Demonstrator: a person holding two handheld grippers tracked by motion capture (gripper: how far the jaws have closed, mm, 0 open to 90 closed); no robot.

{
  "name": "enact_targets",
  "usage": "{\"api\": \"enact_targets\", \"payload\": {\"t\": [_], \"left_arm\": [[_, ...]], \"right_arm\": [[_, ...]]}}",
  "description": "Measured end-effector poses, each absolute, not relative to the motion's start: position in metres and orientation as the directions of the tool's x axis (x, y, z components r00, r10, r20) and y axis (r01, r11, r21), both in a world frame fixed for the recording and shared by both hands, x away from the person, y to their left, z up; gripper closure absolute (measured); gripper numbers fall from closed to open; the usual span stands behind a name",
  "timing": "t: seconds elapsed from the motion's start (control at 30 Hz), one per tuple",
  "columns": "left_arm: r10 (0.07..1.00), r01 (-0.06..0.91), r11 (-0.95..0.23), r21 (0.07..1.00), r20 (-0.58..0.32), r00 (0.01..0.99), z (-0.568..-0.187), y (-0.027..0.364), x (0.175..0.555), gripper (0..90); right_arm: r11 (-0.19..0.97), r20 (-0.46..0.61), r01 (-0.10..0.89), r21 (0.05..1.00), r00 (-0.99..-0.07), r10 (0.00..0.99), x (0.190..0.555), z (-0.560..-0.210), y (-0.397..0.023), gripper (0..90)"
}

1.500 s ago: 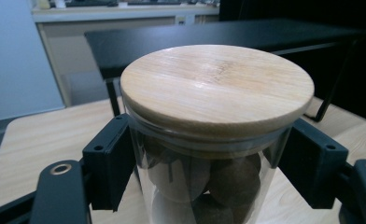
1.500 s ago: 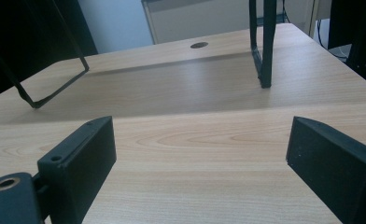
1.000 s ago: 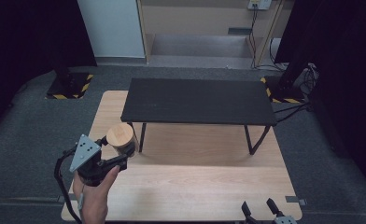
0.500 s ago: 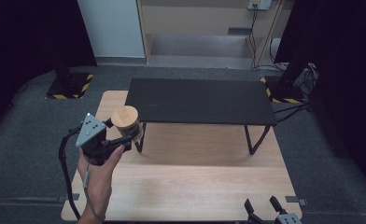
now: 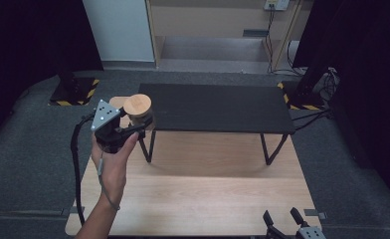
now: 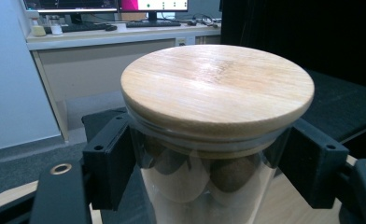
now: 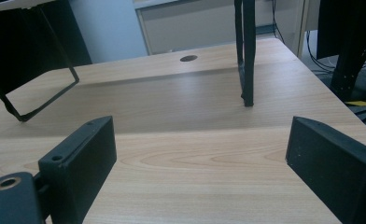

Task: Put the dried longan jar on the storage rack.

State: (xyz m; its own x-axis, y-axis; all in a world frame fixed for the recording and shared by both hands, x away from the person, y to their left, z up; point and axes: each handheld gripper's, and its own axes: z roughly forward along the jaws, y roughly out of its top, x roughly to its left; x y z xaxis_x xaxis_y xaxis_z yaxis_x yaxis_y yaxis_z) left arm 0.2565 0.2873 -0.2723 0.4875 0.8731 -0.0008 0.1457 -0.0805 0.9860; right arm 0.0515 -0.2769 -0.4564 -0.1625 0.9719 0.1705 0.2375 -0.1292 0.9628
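Dark curtains are flanking a wooden counter [image 5: 198, 194] that is carrying a black raised shelf [image 5: 218, 107]. Left gripper [image 5: 133, 130] fingers are clamping a glass jar [image 6: 204, 186] with a bamboo lid [image 5: 137, 105], lifted beside the shelf's left end. Right gripper [image 5: 284, 219] fingers are gaping wide, holding nothing, low over the counter's near edge.
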Motion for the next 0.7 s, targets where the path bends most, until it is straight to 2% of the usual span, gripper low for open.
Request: {"api": "enact_targets", "payload": {"t": [0.7], "left_arm": [[0.877,0.168,-0.098,0.981,0.005,0.48,-0.28,0.276,0.301,24.3]], "right_arm": [[-0.125,0.16,0.232,0.965,-0.138,0.977,0.054,-0.452,-0.279,9.3]]}}
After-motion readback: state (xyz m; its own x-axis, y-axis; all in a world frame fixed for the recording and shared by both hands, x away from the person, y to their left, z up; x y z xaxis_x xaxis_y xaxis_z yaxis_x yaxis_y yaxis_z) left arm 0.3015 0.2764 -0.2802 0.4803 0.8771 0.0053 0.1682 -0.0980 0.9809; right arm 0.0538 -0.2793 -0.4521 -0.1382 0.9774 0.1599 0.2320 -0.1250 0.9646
